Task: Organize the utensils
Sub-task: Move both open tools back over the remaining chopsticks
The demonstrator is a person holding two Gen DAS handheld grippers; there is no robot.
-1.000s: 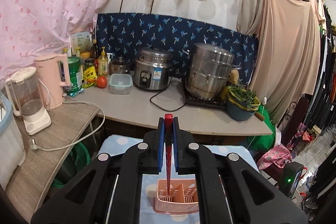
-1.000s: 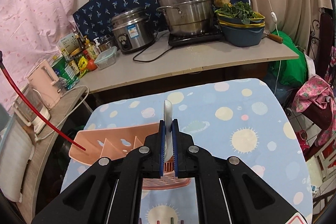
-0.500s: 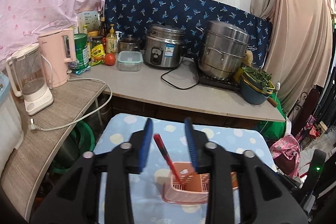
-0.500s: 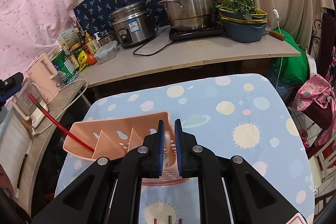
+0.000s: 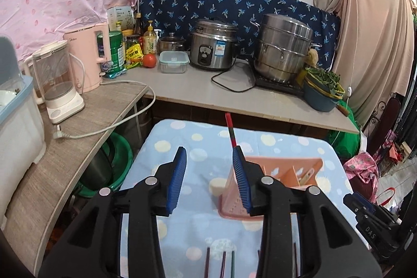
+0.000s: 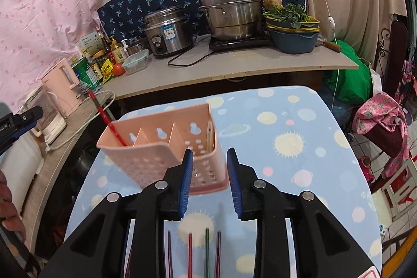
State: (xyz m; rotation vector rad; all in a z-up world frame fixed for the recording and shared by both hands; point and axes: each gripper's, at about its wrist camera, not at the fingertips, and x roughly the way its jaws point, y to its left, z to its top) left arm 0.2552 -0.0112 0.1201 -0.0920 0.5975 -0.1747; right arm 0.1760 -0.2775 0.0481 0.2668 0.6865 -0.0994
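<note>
Both claws stood released with nothing between their blue pads: my left claw (image 5: 209,160) hung open over the dotted blue cloth of the tabletop (image 6: 299,147), and my right claw (image 6: 209,163), its jaws having just been opening, sat just in front of the pink perforated plastic utensil caddy (image 6: 146,155). That caddy stood on the cloth, its inside split into compartments. One red chopstick (image 6: 104,116) leaned in the leftmost compartment, its upper end sticking out past the rim. At the rightmost end a pale utensil (image 6: 209,133) rested inside; I could not make out what kind. Four coloured chopsticks (image 6: 206,249) lay side by side on the cloth near me.
</note>
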